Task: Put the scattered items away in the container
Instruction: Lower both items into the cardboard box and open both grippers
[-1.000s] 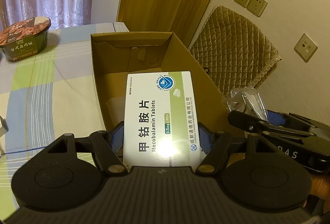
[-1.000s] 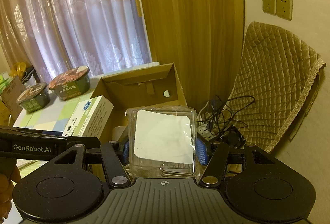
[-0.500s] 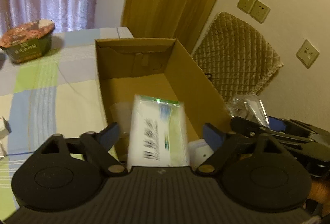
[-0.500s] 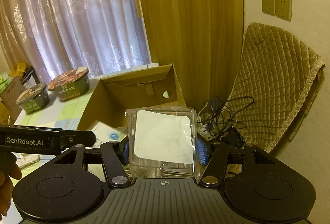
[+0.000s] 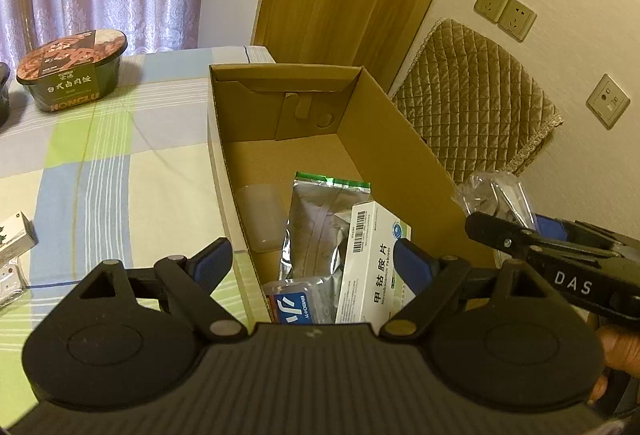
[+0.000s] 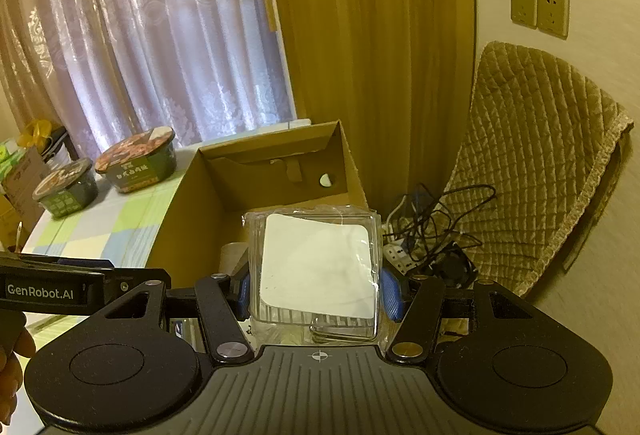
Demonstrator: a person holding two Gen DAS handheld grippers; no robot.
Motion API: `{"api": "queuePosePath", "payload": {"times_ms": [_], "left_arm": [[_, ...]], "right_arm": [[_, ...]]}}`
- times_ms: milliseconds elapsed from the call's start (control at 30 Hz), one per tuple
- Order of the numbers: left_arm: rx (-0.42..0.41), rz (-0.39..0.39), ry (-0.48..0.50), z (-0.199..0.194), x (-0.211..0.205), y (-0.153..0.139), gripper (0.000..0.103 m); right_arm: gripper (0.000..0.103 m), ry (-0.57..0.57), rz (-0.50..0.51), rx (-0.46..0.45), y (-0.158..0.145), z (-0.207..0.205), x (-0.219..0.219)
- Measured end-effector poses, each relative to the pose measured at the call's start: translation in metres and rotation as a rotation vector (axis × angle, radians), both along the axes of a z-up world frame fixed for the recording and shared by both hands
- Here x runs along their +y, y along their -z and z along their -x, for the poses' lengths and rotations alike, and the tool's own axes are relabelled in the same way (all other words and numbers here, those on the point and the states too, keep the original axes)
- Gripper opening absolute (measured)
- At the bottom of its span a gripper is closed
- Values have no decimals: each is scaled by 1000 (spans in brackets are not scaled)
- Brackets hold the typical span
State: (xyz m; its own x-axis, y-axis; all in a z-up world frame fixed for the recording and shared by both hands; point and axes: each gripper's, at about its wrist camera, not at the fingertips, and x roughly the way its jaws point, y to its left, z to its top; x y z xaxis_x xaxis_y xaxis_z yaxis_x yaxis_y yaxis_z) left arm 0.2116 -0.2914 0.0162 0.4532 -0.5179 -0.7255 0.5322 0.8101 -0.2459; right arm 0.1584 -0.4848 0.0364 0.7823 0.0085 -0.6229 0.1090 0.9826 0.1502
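Gaping left claw (image 5: 312,261) empty, right claw (image 6: 316,289) gripping clear packet (image 6: 316,267)

The open brown cardboard box (image 5: 384,139) stands upright on the checked surface (image 5: 120,171), its far end bare. Inside, toward its near end, lie a frosted translucent case (image 5: 260,215) against the left wall, a silver foil pouch (image 5: 316,223) with a green top strip, a white Mecobalamin tablet carton (image 5: 366,263) leaning tilted on the pouch, and a clear pack with a blue label (image 5: 296,301) nearest. A clear plastic box with a white label (image 6: 316,267) is pinched between blue-padded fingers (image 6: 390,293), above the box's near end.
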Motion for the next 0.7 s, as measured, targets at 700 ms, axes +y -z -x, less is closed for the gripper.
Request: {"api": "queuePosePath", "payload": {"times_ms": [700], "left_arm": [[5,-5,-7,2,11,2,85]], "right_arm": [[61,-57,-8,19,-1,-18,16]]}}
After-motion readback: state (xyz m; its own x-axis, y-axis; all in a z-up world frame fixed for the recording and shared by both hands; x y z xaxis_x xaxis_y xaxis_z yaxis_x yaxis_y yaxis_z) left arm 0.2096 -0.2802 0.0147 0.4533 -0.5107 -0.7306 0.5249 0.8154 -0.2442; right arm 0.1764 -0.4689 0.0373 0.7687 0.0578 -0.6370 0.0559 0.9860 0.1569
